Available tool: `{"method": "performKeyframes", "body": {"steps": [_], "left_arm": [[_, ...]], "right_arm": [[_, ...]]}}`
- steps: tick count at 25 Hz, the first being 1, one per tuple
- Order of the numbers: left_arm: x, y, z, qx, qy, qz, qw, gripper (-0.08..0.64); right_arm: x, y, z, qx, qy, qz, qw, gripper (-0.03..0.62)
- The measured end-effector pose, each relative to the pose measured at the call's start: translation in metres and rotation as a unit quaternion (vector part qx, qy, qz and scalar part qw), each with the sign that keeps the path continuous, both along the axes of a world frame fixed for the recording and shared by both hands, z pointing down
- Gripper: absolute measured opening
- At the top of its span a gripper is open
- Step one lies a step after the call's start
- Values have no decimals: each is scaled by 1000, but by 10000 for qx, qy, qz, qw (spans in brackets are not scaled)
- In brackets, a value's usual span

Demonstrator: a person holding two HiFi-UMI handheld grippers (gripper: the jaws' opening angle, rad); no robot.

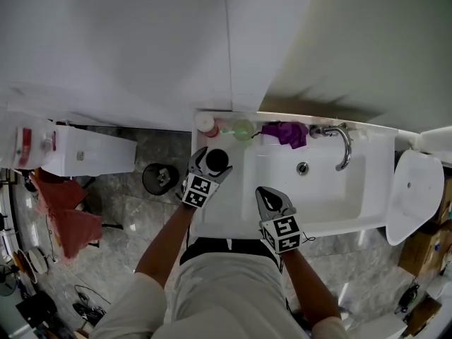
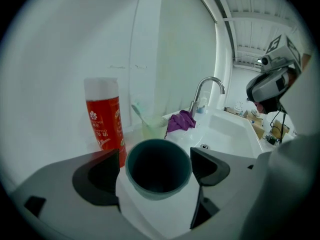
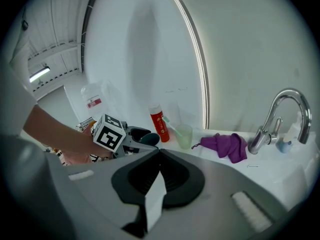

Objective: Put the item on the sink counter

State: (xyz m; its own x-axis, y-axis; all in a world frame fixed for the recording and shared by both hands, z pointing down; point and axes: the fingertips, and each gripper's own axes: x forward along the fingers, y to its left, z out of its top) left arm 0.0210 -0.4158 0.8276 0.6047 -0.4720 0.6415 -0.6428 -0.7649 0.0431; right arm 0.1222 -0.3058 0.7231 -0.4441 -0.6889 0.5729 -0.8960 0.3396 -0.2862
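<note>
A dark teal cup (image 1: pixel 216 161) (image 2: pixel 158 166) stands upright on the white sink counter (image 1: pixel 220 207), left of the basin. My left gripper (image 1: pixel 212 162) (image 2: pixel 156 160) is open around it, one jaw on each side, and a sliver of white counter shows between the left pad and the cup. The cup's mouth faces up and looks empty. My right gripper (image 1: pixel 268 195) (image 3: pixel 160 151) is shut with nothing in it, hovering over the basin's front rim. In the right gripper view, the left gripper (image 3: pixel 131 139) and the cup are at the left.
Along the counter's back edge are a red shampoo bottle (image 1: pixel 205 124) (image 2: pixel 104 119), a pale green tumbler with a toothbrush (image 1: pixel 243 129) (image 2: pixel 150 126), a purple cloth (image 1: pixel 288 133) (image 3: pixel 227 146) and the chrome faucet (image 1: pixel 342 145). A black bin (image 1: pixel 159 178) is on the floor to the left.
</note>
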Motion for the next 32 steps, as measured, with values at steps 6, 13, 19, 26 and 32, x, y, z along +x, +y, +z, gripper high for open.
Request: {"method": "performKeyframes", "body": {"steps": [6,13,19,26,32], "left_arm": [[1,2,-23,113,36,-127,9998,437],[-7,20,-71,457,168,-273,9984,436],[-27,45,-113,648,242,-409,9968,436],[-64,72,-182,1091,685,-649,9895,412],[-102,112,-229,1388,971,-767,9826,348]], "right_arm": [[3,1,-13,216,-21,-203,9996,11],[1,4,-32,441,-70,-384,9983,11],[-10,2,-57,717,-25,-427,9965,11],[-29,13,-87,1019,66,-231,9945,11],[-47,42,-113,1223,128,87,9924,11]]}}
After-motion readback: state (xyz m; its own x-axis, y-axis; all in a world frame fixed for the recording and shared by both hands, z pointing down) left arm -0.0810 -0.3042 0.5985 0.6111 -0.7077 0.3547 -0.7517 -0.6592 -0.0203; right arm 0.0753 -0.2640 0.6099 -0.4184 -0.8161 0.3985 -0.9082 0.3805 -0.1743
